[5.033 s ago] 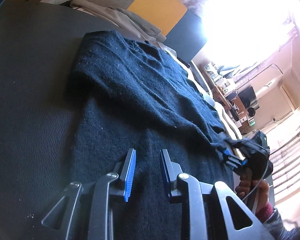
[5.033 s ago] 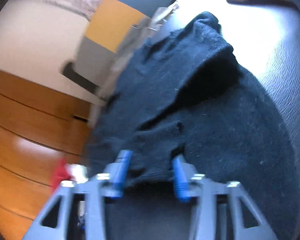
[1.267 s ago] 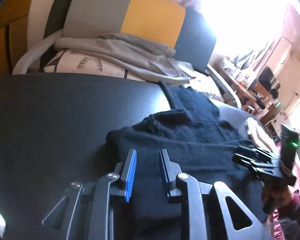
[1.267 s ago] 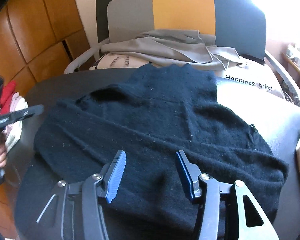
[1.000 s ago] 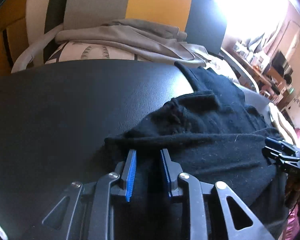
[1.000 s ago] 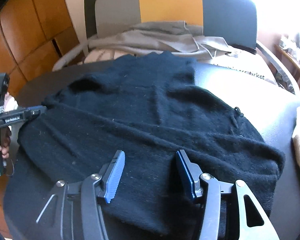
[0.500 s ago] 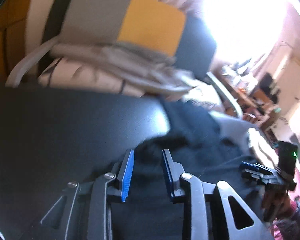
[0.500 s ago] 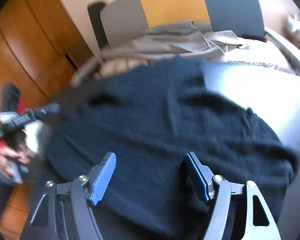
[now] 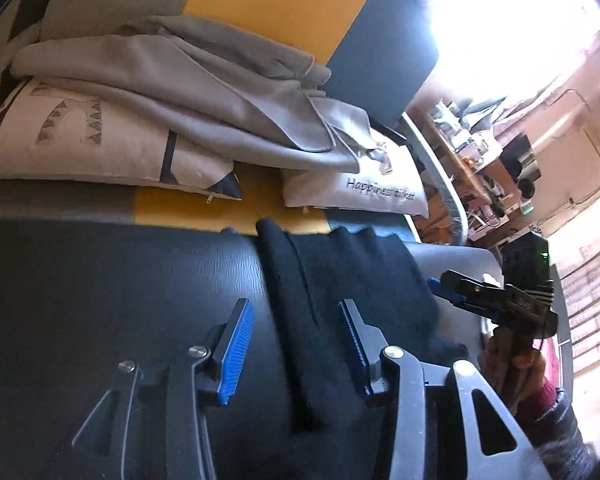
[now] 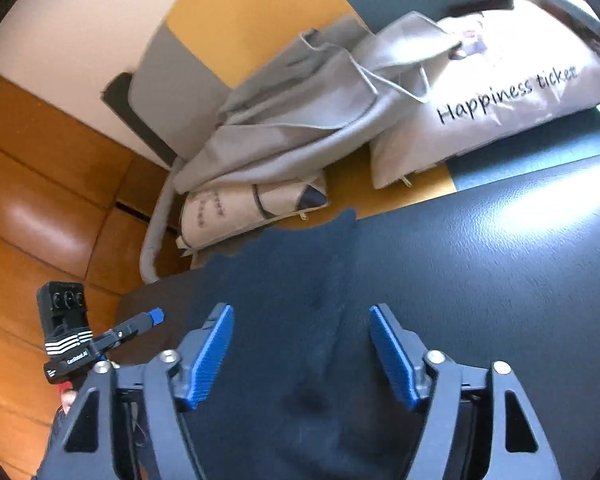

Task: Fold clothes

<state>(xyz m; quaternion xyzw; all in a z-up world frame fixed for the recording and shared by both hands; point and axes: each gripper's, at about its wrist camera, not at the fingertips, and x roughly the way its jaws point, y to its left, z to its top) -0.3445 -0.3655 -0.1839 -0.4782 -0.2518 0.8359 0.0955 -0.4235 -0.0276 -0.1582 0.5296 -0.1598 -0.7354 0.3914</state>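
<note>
Lying folded on the dark desk, black sweater, left claw opening above it, right claw released, nothing gripped.

Black knitted woollen garment lies flat on the dark leather-grain surface, folded into a narrow band. One thick folded edge runs lengthwise. Its far ribbed end overhangs the surface's far edge slightly.
</note>
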